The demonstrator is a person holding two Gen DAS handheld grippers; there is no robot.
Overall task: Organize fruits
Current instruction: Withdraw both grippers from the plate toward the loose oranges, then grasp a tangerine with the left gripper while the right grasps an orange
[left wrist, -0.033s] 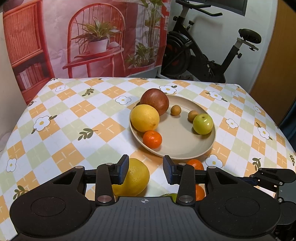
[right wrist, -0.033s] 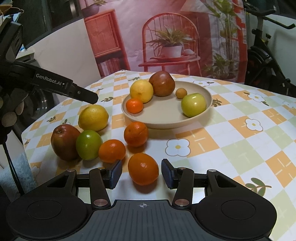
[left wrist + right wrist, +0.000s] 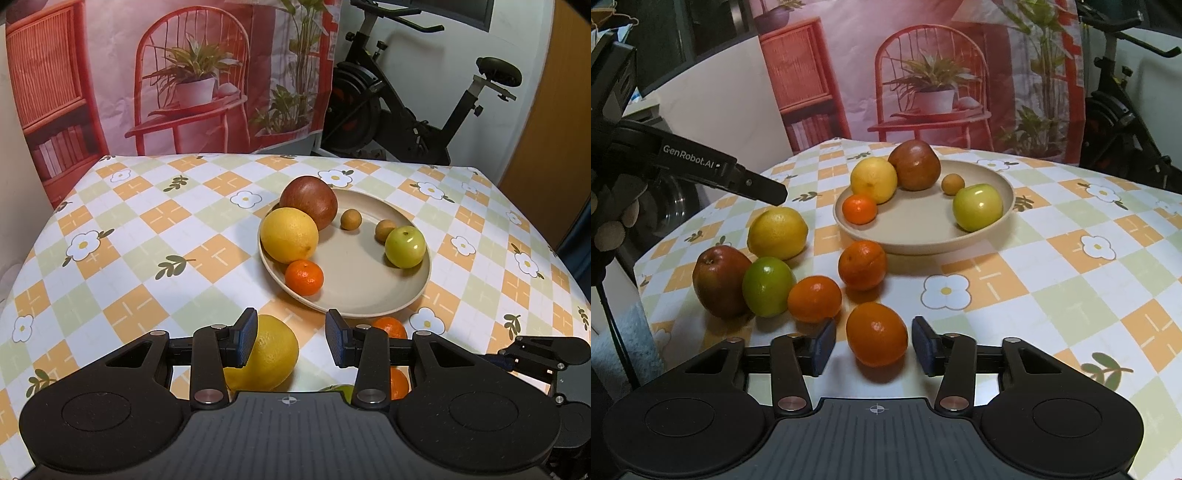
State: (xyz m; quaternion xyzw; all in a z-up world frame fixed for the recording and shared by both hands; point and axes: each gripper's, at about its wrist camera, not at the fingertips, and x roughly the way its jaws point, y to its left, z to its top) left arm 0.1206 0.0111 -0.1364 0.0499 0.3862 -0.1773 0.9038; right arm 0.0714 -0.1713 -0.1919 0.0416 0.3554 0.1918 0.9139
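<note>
- Right gripper (image 3: 873, 347) has just been closing; an orange (image 3: 877, 334) sits between its pads, gaps either side.
- Left gripper (image 3: 291, 341) part open, empty.
- Plate (image 3: 960, 236) at 12 o'clock from the orange.

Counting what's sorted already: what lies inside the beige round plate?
Inside the beige round plate: red apple, yellow citrus, small mandarin, green apple, two small brown fruits. Anything behind them is hidden.
</note>
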